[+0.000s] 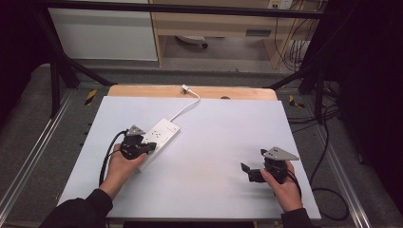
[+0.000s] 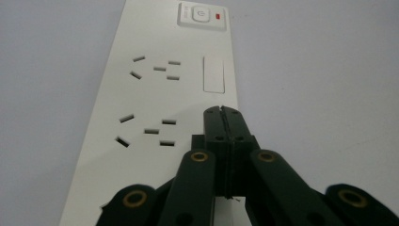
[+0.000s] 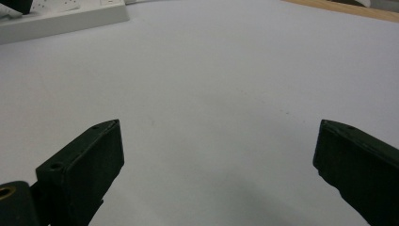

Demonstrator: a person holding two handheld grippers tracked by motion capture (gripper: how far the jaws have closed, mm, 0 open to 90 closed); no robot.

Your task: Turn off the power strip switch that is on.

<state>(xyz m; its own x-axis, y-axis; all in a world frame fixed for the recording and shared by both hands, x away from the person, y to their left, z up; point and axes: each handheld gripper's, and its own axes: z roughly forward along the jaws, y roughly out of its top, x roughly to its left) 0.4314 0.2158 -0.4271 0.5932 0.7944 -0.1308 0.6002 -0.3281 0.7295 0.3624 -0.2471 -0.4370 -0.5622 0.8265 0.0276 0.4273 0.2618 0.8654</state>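
A white power strip [image 1: 160, 135] lies on the white table sheet at left of centre, its cable running to the far edge. My left gripper [image 1: 151, 146] is over the strip's near half, jaws pressed together with nothing between them. In the left gripper view the shut left gripper [image 2: 222, 111] rests just above the power strip [image 2: 155, 99], below a blank rectangular panel [image 2: 214, 74] and a power button [image 2: 201, 14] with a red light [image 2: 218, 17]. My right gripper [image 1: 247, 171] sits low at the right, open and empty. The right gripper [image 3: 216, 150] has its jaws wide apart over bare sheet.
The white sheet [image 1: 214, 137] covers a wooden table whose far edge [image 1: 190, 91] shows. The strip's white cable [image 1: 187, 102] ends at a plug [image 1: 185, 88] near that edge. Black frame bars, loose cables and a cabinet stand beyond the table.
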